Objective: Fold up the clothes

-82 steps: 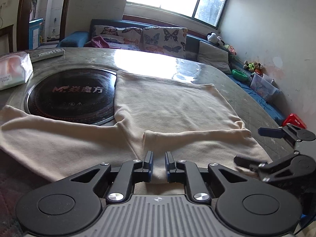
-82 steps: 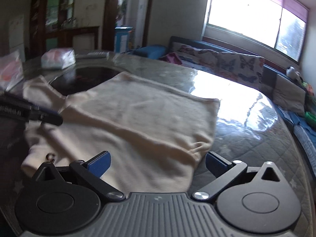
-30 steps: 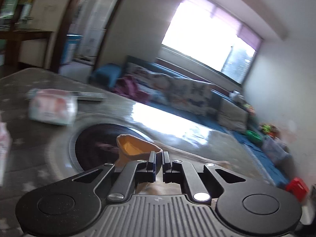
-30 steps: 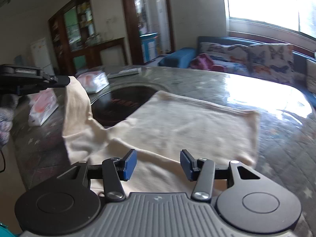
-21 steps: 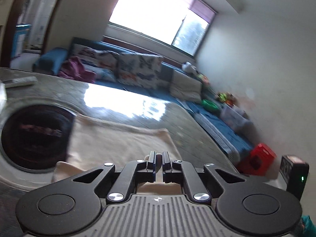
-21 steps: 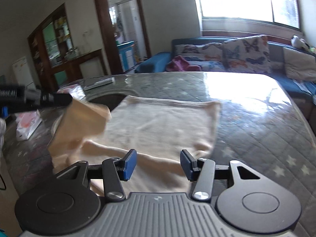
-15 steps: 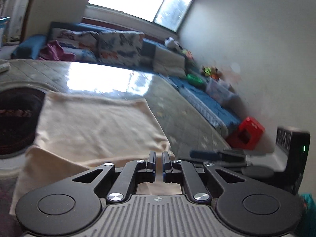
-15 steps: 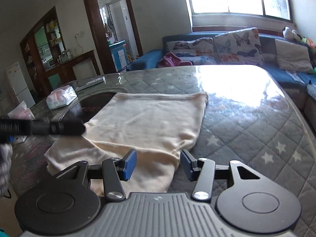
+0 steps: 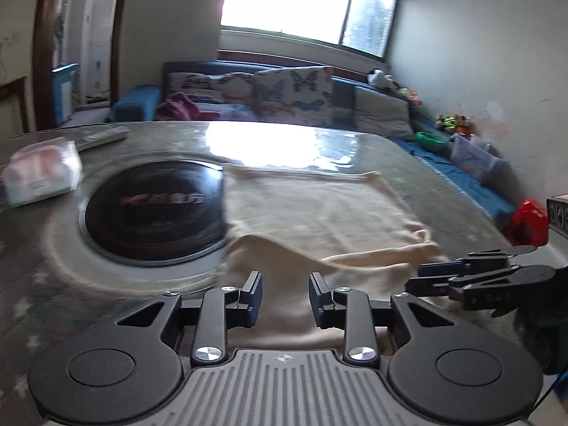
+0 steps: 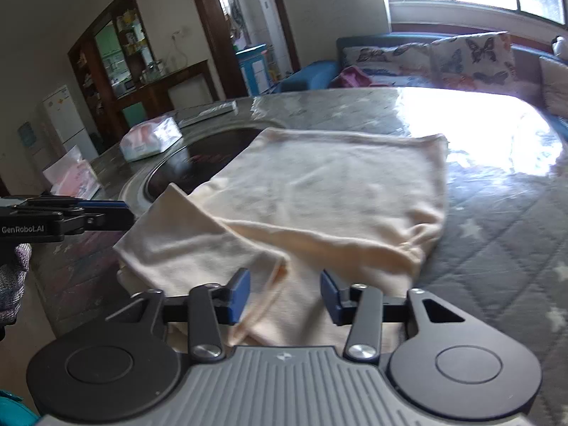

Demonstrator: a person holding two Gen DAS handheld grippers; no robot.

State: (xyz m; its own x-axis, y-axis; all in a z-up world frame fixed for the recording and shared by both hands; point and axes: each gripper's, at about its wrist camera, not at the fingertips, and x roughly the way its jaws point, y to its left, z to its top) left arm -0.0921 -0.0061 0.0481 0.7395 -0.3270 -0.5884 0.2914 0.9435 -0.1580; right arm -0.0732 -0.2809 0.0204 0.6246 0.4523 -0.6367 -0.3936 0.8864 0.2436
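While both tools (image 9: pixel 285 296) (image 10: pixel 285 296) released over cream garment (image 10: pixel 330 191), only right view shows second tissue pack (image 10: pixel 72 177)

1. Your left wrist camera sits just behind the left gripper (image 9: pixel 285 296) and looks forward and downward along it, low over the counter (image 9: pixel 419 163), toward the sofa (image 9: pixel 298 96) and the window (image 9: pixel 309 3).
2. Your right wrist camera sits the same way behind the right gripper (image 10: pixel 285 296). It faces more toward the doorway (image 10: pixel 245 28) and the cabinet (image 10: pixel 120 53).
3. Both views are close to the near edge of the cream garment (image 9: pixel 312 209).
4. Both views share the garment, the black round plate (image 9: pixel 156 213), the tissue pack (image 9: pixel 42 170) and the sofa.
5. Each view shows the other gripper at its side edge.
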